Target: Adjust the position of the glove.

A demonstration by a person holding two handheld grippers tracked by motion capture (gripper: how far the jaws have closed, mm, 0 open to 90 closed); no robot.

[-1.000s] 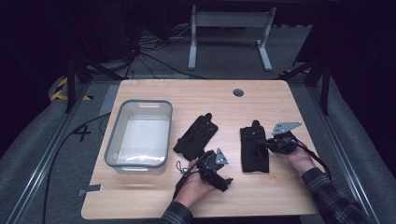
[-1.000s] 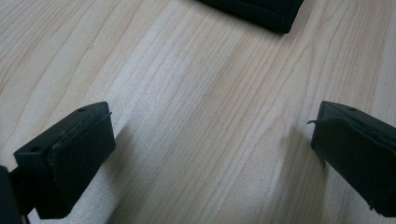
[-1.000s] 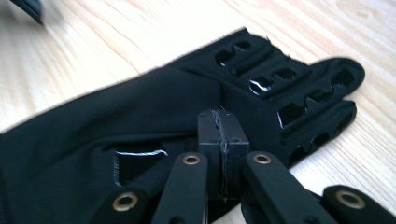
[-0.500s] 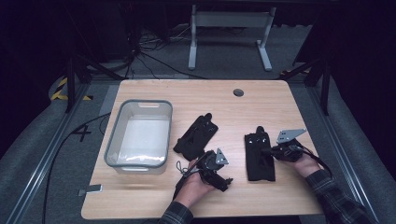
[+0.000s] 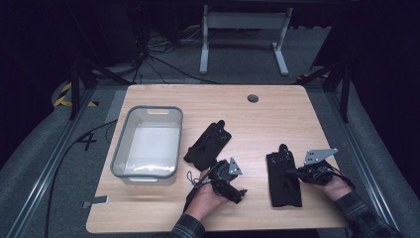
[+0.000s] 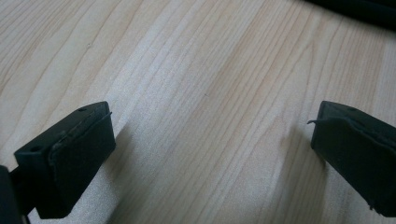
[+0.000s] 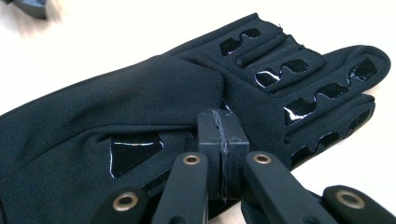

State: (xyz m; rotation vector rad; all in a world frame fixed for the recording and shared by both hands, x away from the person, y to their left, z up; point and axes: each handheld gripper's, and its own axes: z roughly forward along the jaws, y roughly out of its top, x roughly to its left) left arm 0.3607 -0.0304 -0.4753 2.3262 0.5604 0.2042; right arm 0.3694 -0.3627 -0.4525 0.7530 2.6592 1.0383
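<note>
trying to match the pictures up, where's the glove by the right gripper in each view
high view: the right-hand glove lies lower right on the table, beside the right gripper.
right gripper view: the glove runs across the middle, the shut jaws at its edge.
left gripper view: not identifiable; open jaws over wood.
shared landmark: the pale wood table.

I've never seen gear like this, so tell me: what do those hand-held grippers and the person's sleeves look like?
Both are black. The left gripper and right gripper each carry a grey three-cornered plate on top. The jaws end in blocky black pads, on arms with brass-coloured rivets. A thin black cable trails from the left one. The sleeves are dark plaid.
</note>
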